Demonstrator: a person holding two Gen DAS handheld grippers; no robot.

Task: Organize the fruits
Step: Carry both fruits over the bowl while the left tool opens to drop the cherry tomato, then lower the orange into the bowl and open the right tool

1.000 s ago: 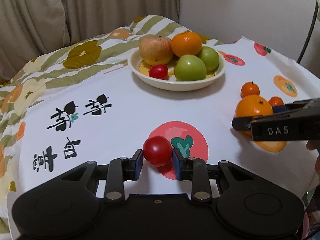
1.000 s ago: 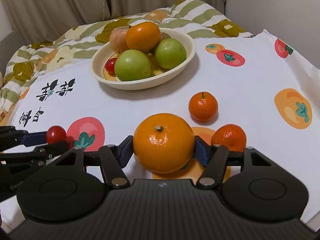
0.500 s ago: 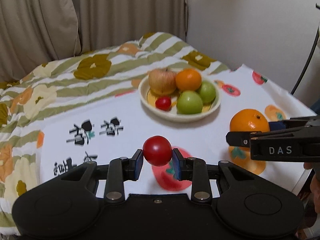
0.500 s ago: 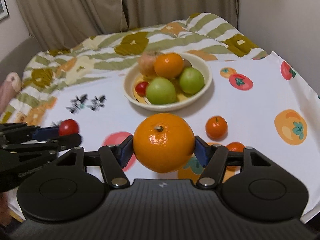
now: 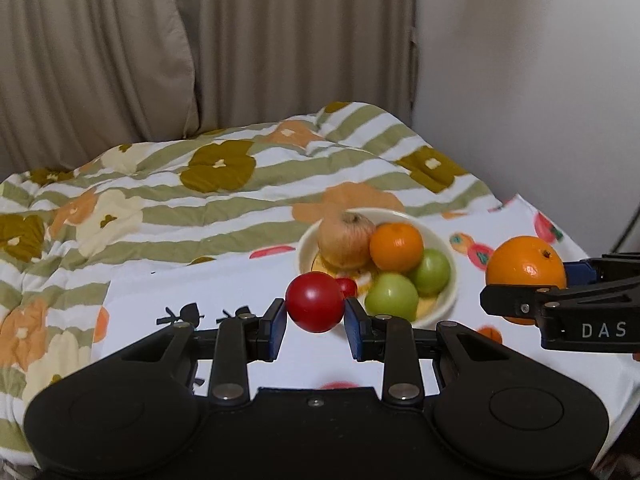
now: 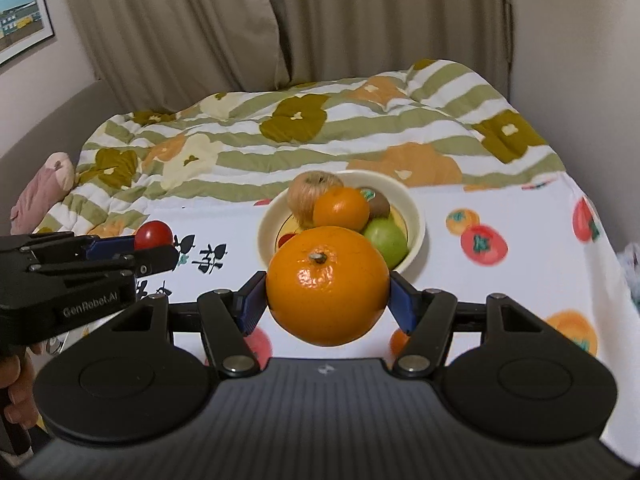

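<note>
My left gripper (image 5: 315, 316) is shut on a small red tomato (image 5: 315, 307), held in the air above the white fruit-print cloth (image 5: 160, 292). My right gripper (image 6: 327, 300) is shut on a large orange (image 6: 327, 285), also lifted off the cloth. Beyond both stands a cream bowl (image 5: 436, 240) holding a pale apple (image 5: 346, 236), an orange (image 5: 396, 246), two green apples (image 5: 392, 298) and a small red tomato (image 5: 348, 286). In the right wrist view the left gripper (image 6: 154, 246) shows at the left with its tomato (image 6: 154, 234); in the left wrist view the right gripper (image 5: 532, 280) shows at the right with its orange (image 5: 526, 264).
A small mandarin (image 6: 398, 340) lies on the cloth under the right gripper, partly hidden. A striped flowered quilt (image 6: 320, 136) covers the bed behind the bowl, with curtains (image 6: 320, 20) and a wall beyond. A pink soft thing (image 6: 40, 188) sits at the far left. A hand (image 6: 16, 384) grips the left tool.
Both grippers have risen off the cloth with their fruit, the tomato and the orange. The bowl and cloth now appear farther below, and more of the quilt and curtains shows.
</note>
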